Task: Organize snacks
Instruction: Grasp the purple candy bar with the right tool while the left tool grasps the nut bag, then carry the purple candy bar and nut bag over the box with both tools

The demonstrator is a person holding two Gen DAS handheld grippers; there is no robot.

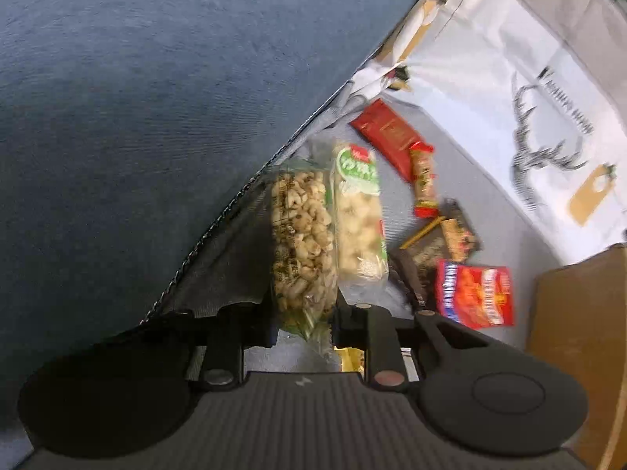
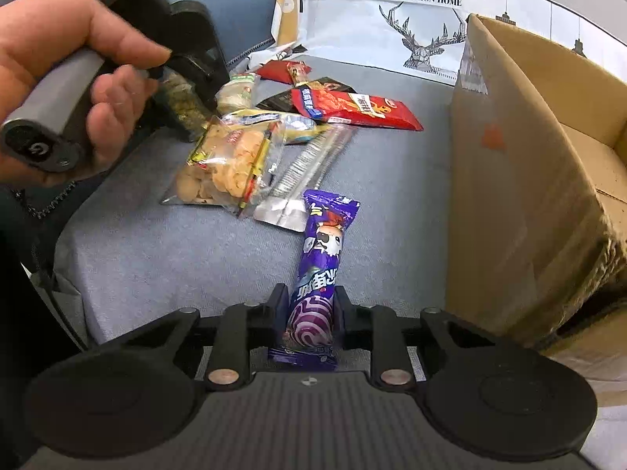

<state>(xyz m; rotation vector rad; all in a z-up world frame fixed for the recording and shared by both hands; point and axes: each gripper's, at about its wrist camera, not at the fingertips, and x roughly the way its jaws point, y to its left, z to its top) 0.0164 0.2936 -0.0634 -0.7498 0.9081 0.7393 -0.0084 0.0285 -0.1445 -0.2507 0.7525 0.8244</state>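
My left gripper [image 1: 303, 319] is shut on a clear bag of puffed snacks [image 1: 303, 235] and holds it above the grey-blue sofa seat; the bag also shows in the right wrist view [image 2: 184, 105], under the hand. My right gripper [image 2: 311, 301] is shut on a purple snack bar [image 2: 319, 262], its far end resting on the seat. Several snacks lie on the seat: a green-labelled pack [image 1: 358, 211], a red packet [image 1: 476, 291], a red flat pack [image 1: 386, 133], a biscuit bag [image 2: 227, 164], a red chip packet [image 2: 352, 107].
An open cardboard box [image 2: 521, 180] stands at the right of the seat, next to the purple bar. A white cloth with a deer print [image 2: 427, 27] hangs behind the snacks. The sofa back [image 1: 156, 117] rises at the left.
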